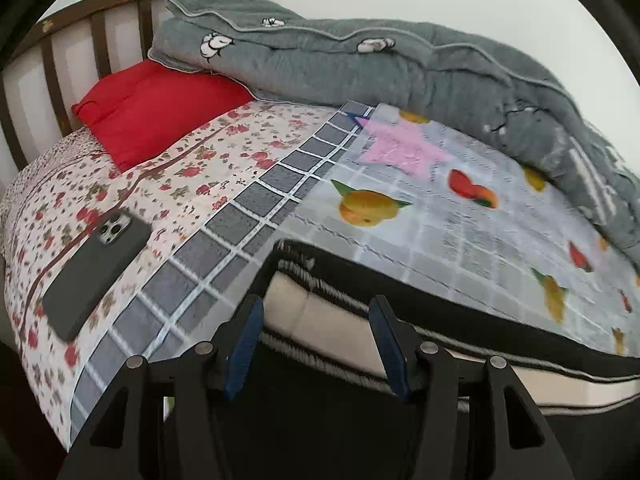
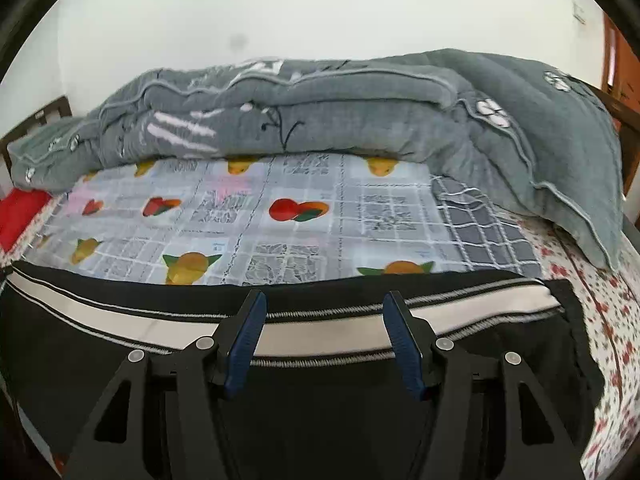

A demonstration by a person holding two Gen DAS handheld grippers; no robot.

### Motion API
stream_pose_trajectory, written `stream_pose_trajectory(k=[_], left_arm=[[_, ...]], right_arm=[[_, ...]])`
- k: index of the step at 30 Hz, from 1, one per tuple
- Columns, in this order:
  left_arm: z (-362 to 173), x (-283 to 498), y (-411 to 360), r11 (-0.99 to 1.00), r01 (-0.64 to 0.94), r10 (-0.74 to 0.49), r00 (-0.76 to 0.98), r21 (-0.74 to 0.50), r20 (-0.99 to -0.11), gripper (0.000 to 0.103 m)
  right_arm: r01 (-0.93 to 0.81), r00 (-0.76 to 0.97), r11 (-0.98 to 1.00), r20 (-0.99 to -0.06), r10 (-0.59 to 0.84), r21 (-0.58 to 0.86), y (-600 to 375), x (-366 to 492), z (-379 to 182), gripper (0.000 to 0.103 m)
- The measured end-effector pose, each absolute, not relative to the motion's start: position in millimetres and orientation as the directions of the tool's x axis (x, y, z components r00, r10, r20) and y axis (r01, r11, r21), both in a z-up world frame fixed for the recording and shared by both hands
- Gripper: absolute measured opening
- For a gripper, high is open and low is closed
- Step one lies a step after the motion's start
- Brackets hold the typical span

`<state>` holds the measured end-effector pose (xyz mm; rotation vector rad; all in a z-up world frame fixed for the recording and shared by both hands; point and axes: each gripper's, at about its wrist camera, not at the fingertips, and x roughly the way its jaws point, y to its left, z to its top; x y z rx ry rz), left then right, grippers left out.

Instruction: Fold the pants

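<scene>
Black trousers with a cream side stripe [image 2: 320, 332] lie limp on the bed; both grippers, left [image 1: 316, 344] and right [image 2: 322, 342], hover half-open and empty; best pinched along the 12 o'clock edge

My left wrist view looks steeply down past its tongs [image 1: 316, 308] toward the brown headboard [image 1: 72, 36] end of the bed, close over the black pants [image 1: 440, 308]. My right wrist view faces the wall [image 2: 320, 8] squarely. Both share the grey quilt [image 2: 320, 112] and the fruit-print sheet [image 2: 340, 220].
</scene>
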<state>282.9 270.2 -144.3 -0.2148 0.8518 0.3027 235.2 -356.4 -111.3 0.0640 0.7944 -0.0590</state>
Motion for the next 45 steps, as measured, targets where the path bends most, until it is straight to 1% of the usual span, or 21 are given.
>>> stream_pose_trajectory(k=[3, 4, 5, 6, 7, 10, 16, 19, 22, 24, 25, 27, 28, 32, 37, 39, 41, 42, 43, 44, 45], left_arm=[[-153, 298, 278, 0.927, -0.371, 0.201, 0.600, -0.047, -0.774, 0.053], [-157, 302, 280, 0.927, -0.371, 0.196, 0.595, -0.050, -0.779, 0.047], [-159, 305, 280, 0.929, -0.365, 0.191, 0.597, -0.052, -0.779, 0.032], [-158, 305, 280, 0.931, -0.363, 0.198, 0.604, -0.044, -0.772, 0.030], [-155, 302, 280, 0.933, -0.355, 0.188, 0.628, -0.063, -0.755, 0.024], [-143, 296, 285, 0.929, -0.355, 0.180, 0.680, -0.105, -0.711, 0.021], [-152, 306, 294, 0.919, -0.367, 0.150, 0.668, -0.147, -0.728, 0.020], [-154, 305, 294, 0.919, -0.363, 0.142, 0.673, -0.157, -0.726, 0.021], [-153, 303, 297, 0.920, -0.354, 0.126, 0.676, -0.169, -0.726, 0.021], [-153, 301, 298, 0.921, -0.347, 0.119, 0.679, -0.175, -0.724, 0.021], [-152, 300, 298, 0.923, -0.342, 0.115, 0.683, -0.177, -0.722, 0.021], [-150, 296, 298, 0.925, -0.336, 0.113, 0.691, -0.178, -0.714, 0.021], [-148, 294, 299, 0.925, -0.331, 0.109, 0.703, -0.187, -0.703, 0.021], [-142, 296, 300, 0.926, -0.320, 0.101, 0.720, -0.199, -0.687, 0.021], [-152, 314, 288, 0.931, -0.349, 0.171, 0.672, -0.105, -0.720, 0.021], [-153, 312, 286, 0.928, -0.365, 0.196, 0.661, -0.081, -0.724, 0.025], [-153, 309, 288, 0.917, -0.391, 0.217, 0.645, -0.073, -0.732, 0.035], [-152, 306, 290, 0.913, -0.401, 0.218, 0.643, -0.080, -0.734, 0.037], [-151, 301, 292, 0.908, -0.408, 0.212, 0.645, -0.096, -0.734, 0.040], [-150, 298, 294, 0.905, -0.411, 0.205, 0.646, -0.110, -0.735, 0.041], [-149, 294, 294, 0.903, -0.414, 0.200, 0.646, -0.117, -0.736, 0.041]], right_arm=[[0.066, 0.684, 0.998, -0.729, -0.032, 0.018, -353, 249, -120, 0.060], [0.059, 0.681, 0.998, -0.732, -0.030, 0.014, -352, 252, -122, 0.060], [0.046, 0.677, 0.999, -0.736, -0.024, 0.010, -351, 256, -124, 0.060], [0.034, 0.674, 0.999, -0.739, -0.019, 0.005, -349, 258, -125, 0.060], [0.014, 0.669, 1.000, -0.743, -0.010, 0.000, -347, 261, -127, 0.060], [-0.052, 0.660, 0.999, -0.751, 0.022, -0.016, -340, 269, -132, 0.064], [-0.189, 0.620, 0.982, -0.779, 0.099, -0.025, -321, 290, -147, 0.065], [-0.295, 0.558, 0.955, -0.817, 0.146, -0.031, -307, 306, -160, 0.065], [-0.384, 0.492, 0.920, -0.860, 0.135, -0.076, -292, 317, -181, 0.064], [-0.431, 0.490, 0.901, -0.853, 0.180, -0.057, -289, 311, -182, 0.042], [-0.459, 0.479, 0.887, -0.856, 0.197, -0.052, -286, 308, -181, 0.002], [-0.485, 0.513, 0.867, -0.840, 0.175, -0.116, -279, 296, -177, 0.003], [-0.484, 0.530, 0.867, -0.827, 0.186, -0.115, -281, 292, -172, 0.003], [-0.453, 0.583, 0.891, -0.766, 0.270, -0.031, -300, 295, -143, 0.002], [-0.421, 0.536, 0.902, -0.828, 0.163, -0.095, -280, 323, -185, 0.004], [-0.392, 0.550, 0.917, -0.819, 0.166, -0.077, -285, 322, -179, 0.008], [-0.329, 0.569, 0.944, -0.804, 0.172, -0.031, -303, 318, -166, 0.017], [-0.284, 0.600, 0.959, -0.785, 0.153, -0.030, -316, 311, -157, 0.019], [-0.239, 0.632, 0.970, -0.766, 0.121, -0.043, -329, 303, -148, 0.024], [-0.192, 0.658, 0.979, -0.749, 0.080, -0.063, -344, 295, -142, 0.031], [-0.137, 0.676, 0.987, -0.736, 0.030, -0.086, -361, 287, -137, 0.035]])
